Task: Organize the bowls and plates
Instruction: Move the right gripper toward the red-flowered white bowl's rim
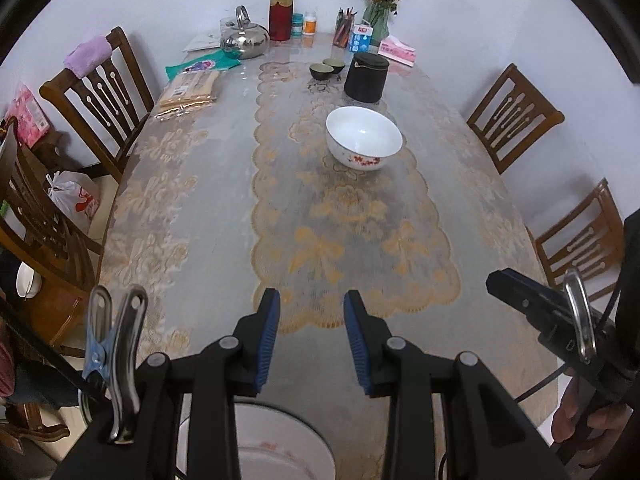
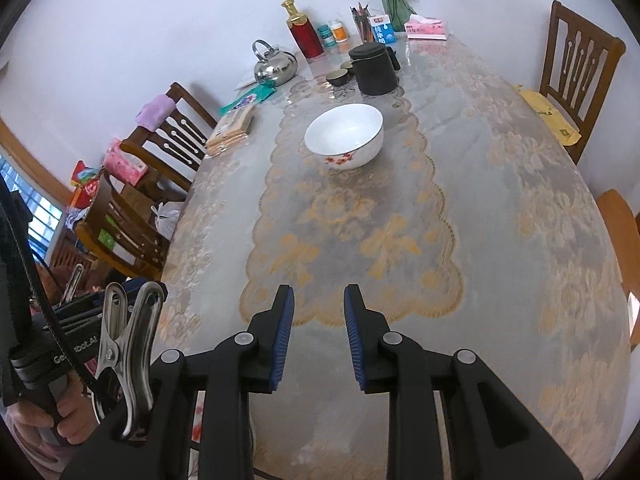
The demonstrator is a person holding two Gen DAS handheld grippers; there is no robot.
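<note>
A white bowl [image 1: 363, 138] [image 2: 345, 136] with red flowers on its side stands upright on the lace runner in the middle of the table. A white plate [image 1: 280, 444] with faint red marks lies at the near table edge, under my left gripper [image 1: 312, 308] and partly hidden by its fingers. That gripper hangs open over the runner's near end with nothing between its blue pads. My right gripper [image 2: 319, 304] is also open and empty, well short of the bowl. In the left wrist view its black body [image 1: 532, 304] shows at the right, held by a hand.
Two small dark cups [image 1: 327, 69], a black canister [image 1: 366, 78], a steel kettle [image 1: 244, 40], a red bottle, jars, pencils and a tissue box crowd the far end. Wooden chairs [image 1: 96, 96] line both sides. A white dish [image 1: 28, 280] sits on a left chair.
</note>
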